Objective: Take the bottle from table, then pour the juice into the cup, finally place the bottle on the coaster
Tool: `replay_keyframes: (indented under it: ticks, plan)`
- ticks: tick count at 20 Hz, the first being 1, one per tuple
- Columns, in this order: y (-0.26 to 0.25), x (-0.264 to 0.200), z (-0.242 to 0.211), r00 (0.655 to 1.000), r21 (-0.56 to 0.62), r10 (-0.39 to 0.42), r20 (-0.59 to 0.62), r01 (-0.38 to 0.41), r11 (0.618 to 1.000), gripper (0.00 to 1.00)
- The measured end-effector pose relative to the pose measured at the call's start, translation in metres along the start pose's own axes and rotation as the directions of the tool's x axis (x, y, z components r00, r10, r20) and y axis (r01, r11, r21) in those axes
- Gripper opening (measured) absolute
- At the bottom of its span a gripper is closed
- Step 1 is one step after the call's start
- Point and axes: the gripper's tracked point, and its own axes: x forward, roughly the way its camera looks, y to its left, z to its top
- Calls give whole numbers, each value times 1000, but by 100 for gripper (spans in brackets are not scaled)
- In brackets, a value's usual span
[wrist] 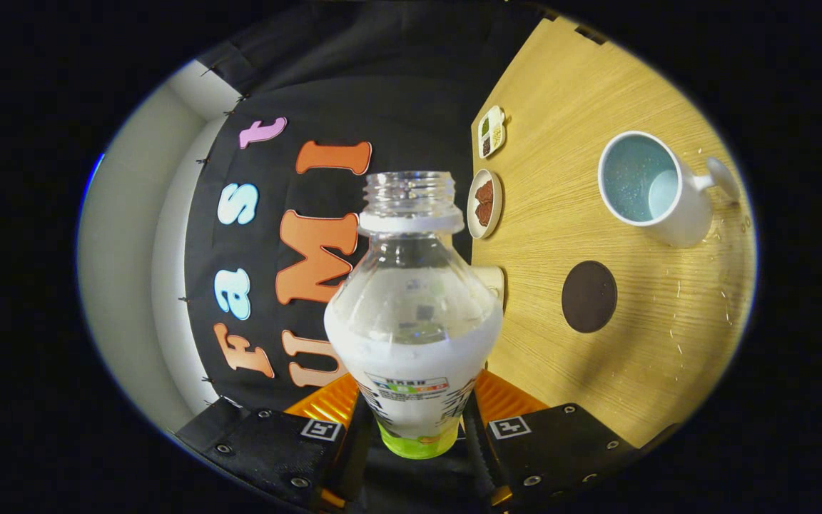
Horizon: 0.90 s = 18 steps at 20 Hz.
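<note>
Gripper point(414, 428) fingers pinch the lower body of an uncapped clear bottle point(413, 314) with white ring below its threaded neck and green base, filled partway with white contents. Beyond it, on the wooden table point(561, 107), lie a dark round coaster point(589, 296) and a white cup point(657, 187).

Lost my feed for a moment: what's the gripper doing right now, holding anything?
Gripper: shut on the bottle, both fingers pressed on its lower body; bottle uncapped, the view rolled sideways.
</note>
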Motion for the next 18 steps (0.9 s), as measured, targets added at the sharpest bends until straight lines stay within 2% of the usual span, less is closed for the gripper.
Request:
replay_keyframes:
  ticks: [11,18]
  plan:
    - [-4,12,5,1000,127,-20,-9,21,992,60]
    - [-17,23,6,998,177,-59,-24,62,982,60]
